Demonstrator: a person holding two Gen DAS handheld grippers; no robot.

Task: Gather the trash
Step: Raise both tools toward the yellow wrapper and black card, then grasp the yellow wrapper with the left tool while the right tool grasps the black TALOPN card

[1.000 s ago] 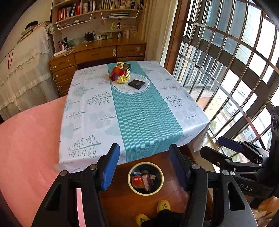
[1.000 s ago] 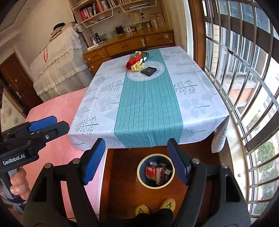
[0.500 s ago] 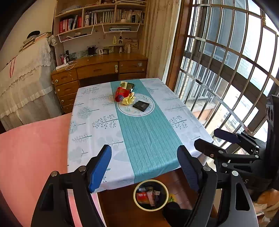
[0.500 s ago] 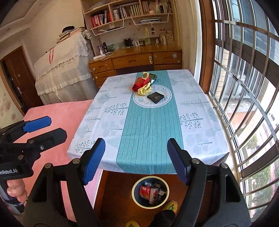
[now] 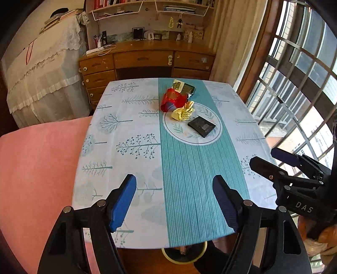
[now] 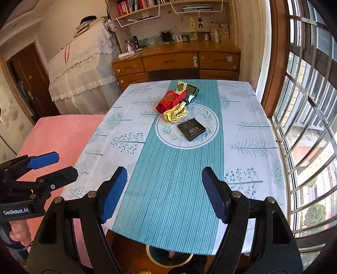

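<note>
1. Sunlit room with a barred window (image 6: pixel 305 126) on the right and a table (image 5: pixel 126 147) under a white tree-print cloth with a teal striped band down the middle.
2. Trash sits in a little cluster at the far end of the teal band: a red wrapper (image 5: pixel 173 100), a crumpled yellow paper (image 5: pixel 182 112) touching it, a dark green packet (image 5: pixel 185 88) just behind, and a flat black packet (image 5: pixel 201 126) lying on the round leaf print, just beside the yellow one.
3. Bin (image 6: pixel 168 258) is on the wood floor under the near edge of the table, mostly hidden by the cloth, only the yellowish rim and a bit of stuff inside shows.
4. Left gripper (image 5: pixel 174 200) hangs over the near half of the table, jaws wide after just opening and then easing in a touch, nothing between them, well apart from the trash.
5. Right gripper (image 6: pixel 164 194) is the same deal, spread wide and empty over the teal stripe near the table's edge.
6. Pink bedding (image 5: pixel 38 168) is off to the left of the table, wooden desk (image 6: pixel 179 61) with drawers behind it, bookshelves (image 6: pixel 160 8) above.
7. Bare fingers (image 6: pixel 19 231) wrap the left gripper's handle.
</note>
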